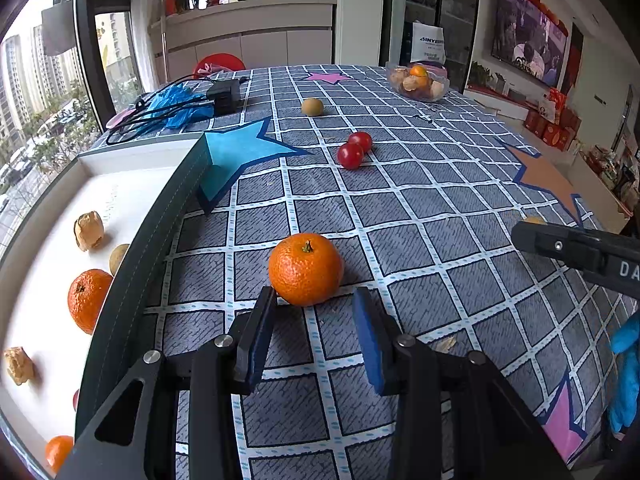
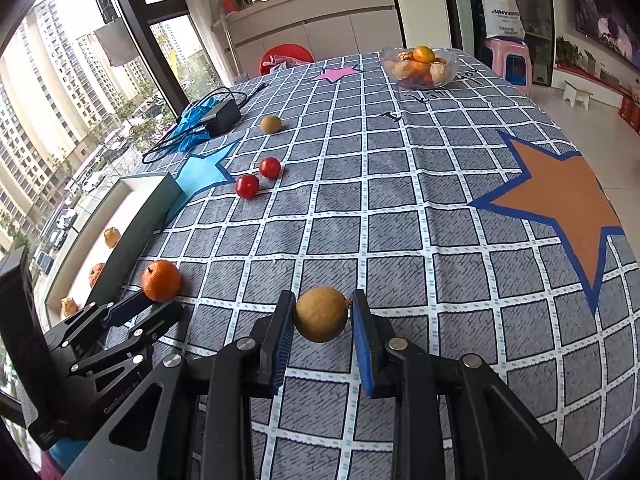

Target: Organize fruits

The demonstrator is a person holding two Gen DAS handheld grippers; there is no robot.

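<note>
**Checked worktop, fruit half sorted**

On the checked worktop, my right gripper clamps a brown longan in its jaws. My left gripper stands open just behind a mandarin. Best lift clear over the white tray wall; two cherry tomatoes wait beyond.

Tabletop: grey checked cloth with star patches.
Near edge: mandarin.
Middle: two cherry tomatoes touching.
Far side: brown fruit, glass bowl, black adapter, blue bag.
Left edge: box.
</note>
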